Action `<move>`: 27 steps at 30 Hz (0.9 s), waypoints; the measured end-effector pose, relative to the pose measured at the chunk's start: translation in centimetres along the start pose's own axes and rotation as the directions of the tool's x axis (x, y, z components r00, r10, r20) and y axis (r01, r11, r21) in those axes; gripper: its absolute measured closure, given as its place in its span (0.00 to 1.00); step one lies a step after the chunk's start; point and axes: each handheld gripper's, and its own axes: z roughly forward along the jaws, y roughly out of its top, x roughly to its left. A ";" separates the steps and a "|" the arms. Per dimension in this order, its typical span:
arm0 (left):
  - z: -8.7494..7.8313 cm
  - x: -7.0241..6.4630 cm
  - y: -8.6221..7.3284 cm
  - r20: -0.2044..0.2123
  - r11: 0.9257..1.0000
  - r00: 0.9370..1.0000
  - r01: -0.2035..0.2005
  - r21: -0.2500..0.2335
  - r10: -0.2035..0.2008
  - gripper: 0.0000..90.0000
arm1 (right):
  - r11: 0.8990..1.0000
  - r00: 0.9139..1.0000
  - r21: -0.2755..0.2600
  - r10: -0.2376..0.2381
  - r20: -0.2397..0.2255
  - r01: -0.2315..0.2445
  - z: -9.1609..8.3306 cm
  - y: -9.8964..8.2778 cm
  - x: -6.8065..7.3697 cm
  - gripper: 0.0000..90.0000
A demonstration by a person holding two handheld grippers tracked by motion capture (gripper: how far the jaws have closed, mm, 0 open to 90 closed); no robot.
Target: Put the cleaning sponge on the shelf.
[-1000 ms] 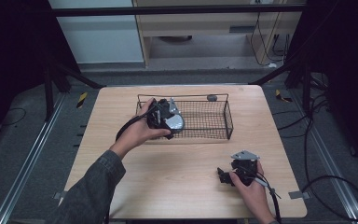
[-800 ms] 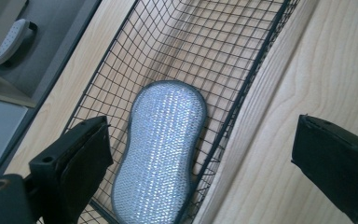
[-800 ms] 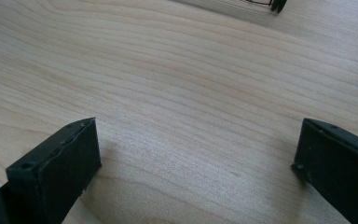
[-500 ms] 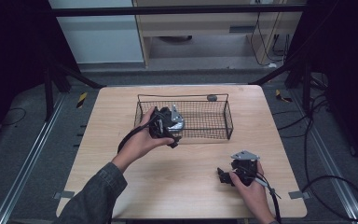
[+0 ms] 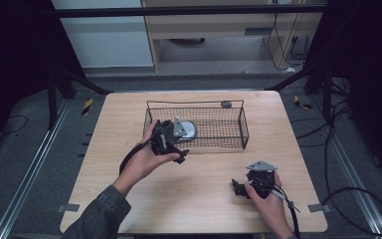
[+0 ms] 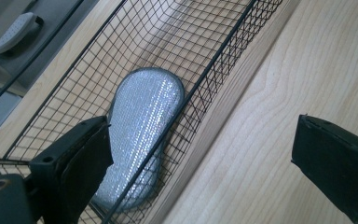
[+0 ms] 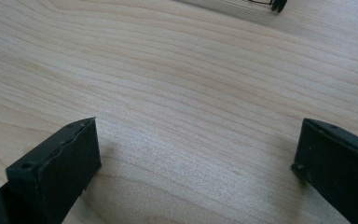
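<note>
High view first: the pale wooden table takes up the middle of the floor, and on its far half sits the black wire basket, long side running across. Inside the basket, at its left end, lies a silvery, sparkly insole-shaped pad, flat on the mesh floor.

Next down in size, the person's arms. The left hand carries the left gripper right at the basket's near wall, by the left corner, just beside that pad. Over at the near right of the table, well apart from the basket, the right hand holds the right gripper low over bare wood.

Left gripper view now: the jaws stand wide apart, holding nothing. One jaw is over the basket, the other over the tabletop outside it, so the wire wall runs between them. The pad lies tight against the inside of that wall, partly hidden by the left jaw.

Right gripper view: jaws spread wide here too, nothing between them but wood grain.
</note>
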 end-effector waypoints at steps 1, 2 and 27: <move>-0.4 0.0 -0.6 0.001 1.000 1.000 0.015 0.001 -0.015 0.05 | 1.000 1.000 0.000 -0.002 0.001 0.002 0.0 0.0 0.0 0.00; -0.4 0.0 -0.6 0.001 1.000 1.000 0.015 0.001 -0.015 0.05 | 1.000 1.000 0.000 -0.002 0.001 0.002 0.0 0.0 0.0 0.00; -2.9 1.4 -9.2 -0.075 0.974 0.971 0.225 -0.023 -0.226 0.05 | 1.000 1.000 0.000 0.001 0.002 -0.001 0.0 0.0 0.0 0.00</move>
